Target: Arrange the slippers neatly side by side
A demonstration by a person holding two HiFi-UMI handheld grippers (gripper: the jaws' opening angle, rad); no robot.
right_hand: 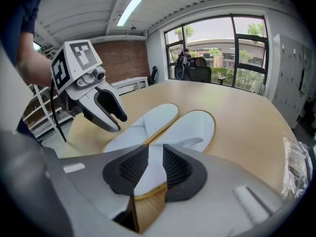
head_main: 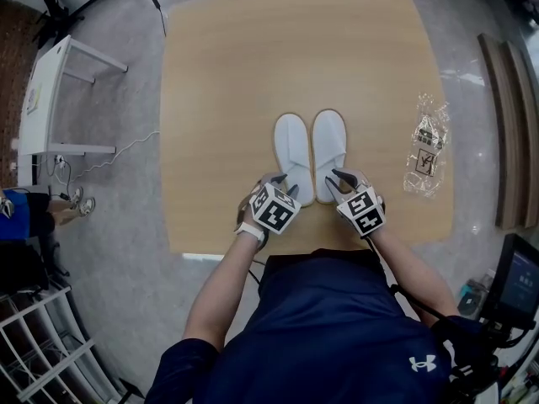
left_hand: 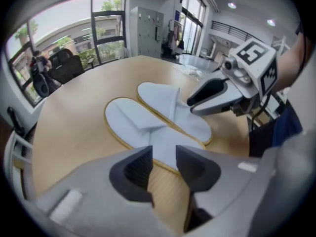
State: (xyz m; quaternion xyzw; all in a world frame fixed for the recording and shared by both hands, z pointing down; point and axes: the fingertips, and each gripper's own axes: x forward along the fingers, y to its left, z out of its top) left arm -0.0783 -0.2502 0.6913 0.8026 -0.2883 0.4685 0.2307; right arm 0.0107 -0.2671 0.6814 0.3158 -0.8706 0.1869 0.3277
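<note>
Left hand-held gripper and right hand-held gripper sit released and empty at the heels of left slipper and right slipper, which lie touching and parallel on the surface; pairing judged essentially done, only withdrawal left.

Slippers lie side by side on the table, wrapper right.

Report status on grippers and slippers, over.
Left gripper open, right gripper open, both empty at the heels. Pair of white cloth slippers side by side on light wooden table. Crumpled clear plastic wrapper lies apart at right.
</note>
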